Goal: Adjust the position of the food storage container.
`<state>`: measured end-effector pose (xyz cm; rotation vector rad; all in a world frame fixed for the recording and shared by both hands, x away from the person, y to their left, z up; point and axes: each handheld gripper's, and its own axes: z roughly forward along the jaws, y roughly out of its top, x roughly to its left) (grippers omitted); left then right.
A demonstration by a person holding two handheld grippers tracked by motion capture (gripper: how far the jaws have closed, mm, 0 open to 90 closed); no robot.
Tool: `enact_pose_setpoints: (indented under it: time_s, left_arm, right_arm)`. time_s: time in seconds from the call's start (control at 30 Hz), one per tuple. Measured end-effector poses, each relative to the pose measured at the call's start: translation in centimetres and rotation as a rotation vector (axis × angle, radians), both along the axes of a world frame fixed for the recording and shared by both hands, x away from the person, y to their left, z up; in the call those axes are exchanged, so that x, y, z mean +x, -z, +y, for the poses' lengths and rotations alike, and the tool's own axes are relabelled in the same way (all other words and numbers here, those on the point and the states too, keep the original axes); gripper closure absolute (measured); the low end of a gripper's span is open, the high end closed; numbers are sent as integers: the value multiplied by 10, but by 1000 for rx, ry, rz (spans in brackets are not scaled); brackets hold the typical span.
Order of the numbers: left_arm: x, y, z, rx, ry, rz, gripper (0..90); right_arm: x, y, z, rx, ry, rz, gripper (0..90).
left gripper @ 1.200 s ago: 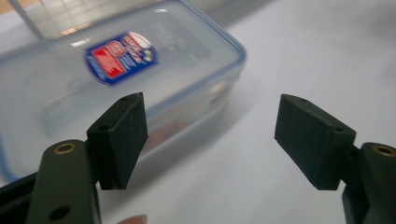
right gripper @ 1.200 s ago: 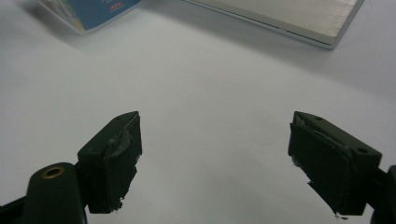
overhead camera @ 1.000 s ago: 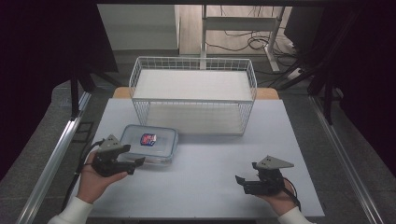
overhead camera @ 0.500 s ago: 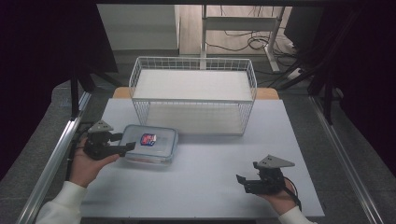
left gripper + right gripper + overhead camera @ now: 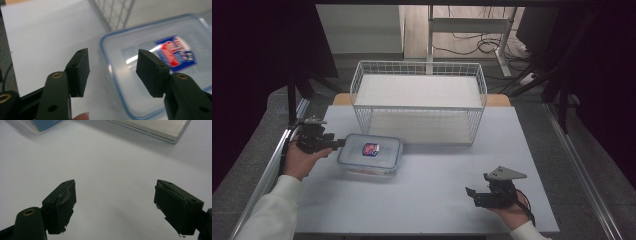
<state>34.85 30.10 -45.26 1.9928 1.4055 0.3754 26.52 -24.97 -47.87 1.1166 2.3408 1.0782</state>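
Observation:
A clear plastic food box with a blue-rimmed lid and a red and blue label lies on the white table, left of centre. My left gripper is open at the box's left end, its jaws level with the lid's corner. In the left gripper view the box lies just beyond the open jaws, one fingertip over bare table and the other over the lid. My right gripper rests open near the table's front right, with nothing between its jaws.
A white wire basket stands at the back of the table, just behind the box. Metal rails run along both table sides. A corner of the basket's base appears at the top of the right gripper view.
My left gripper moved from the table's front left up and back to the box's left end. The right gripper and the box stayed put.

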Motion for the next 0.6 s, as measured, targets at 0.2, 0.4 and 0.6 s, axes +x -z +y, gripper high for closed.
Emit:
enact_pose_setpoints:
  time_s: [0.2, 0.4, 0.6]
  left_arm:
    - [18, 11, 15, 7, -36, 85, 643]
    - [28, 19, 20, 0, -13, 153, 796]
    - [35, 28, 20, -9, -5, 187, 889]
  right_arm:
    - [-1, -1, 0, 0, 4, -1, 179]
    - [-1, 0, -1, -14, 8, -5, 180]
    - [0, 0, -1, -18, 9, -4, 181]
